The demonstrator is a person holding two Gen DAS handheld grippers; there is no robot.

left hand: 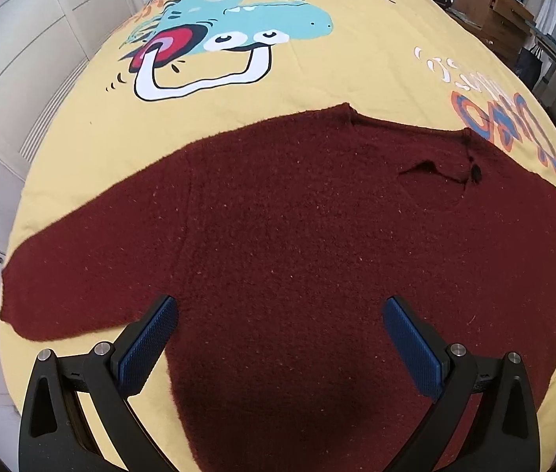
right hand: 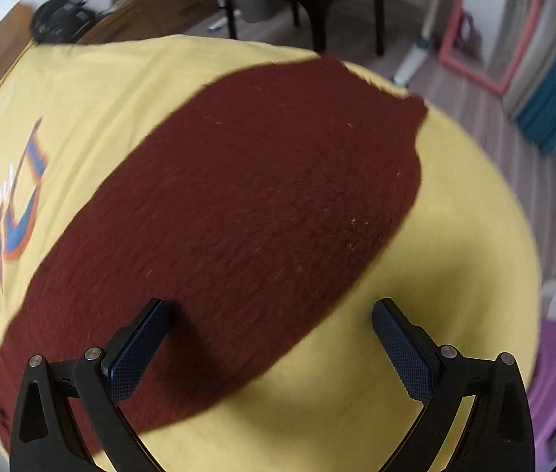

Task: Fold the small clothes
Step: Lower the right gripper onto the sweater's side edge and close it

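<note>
You had the sweater [left hand: 297, 236] lying flat on the bedspread [left hand: 317, 86], filling the middle and lower frame of the left view. One sleeve [left hand: 81, 267] reached to the left edge. In the right view the other sleeve [right hand: 238, 216] ran from lower left to upper right.

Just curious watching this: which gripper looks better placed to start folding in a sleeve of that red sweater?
Probably the right gripper: it is open, straddling the edge of one sleeve. The left gripper, open too, hangs over the sweater body.
</note>
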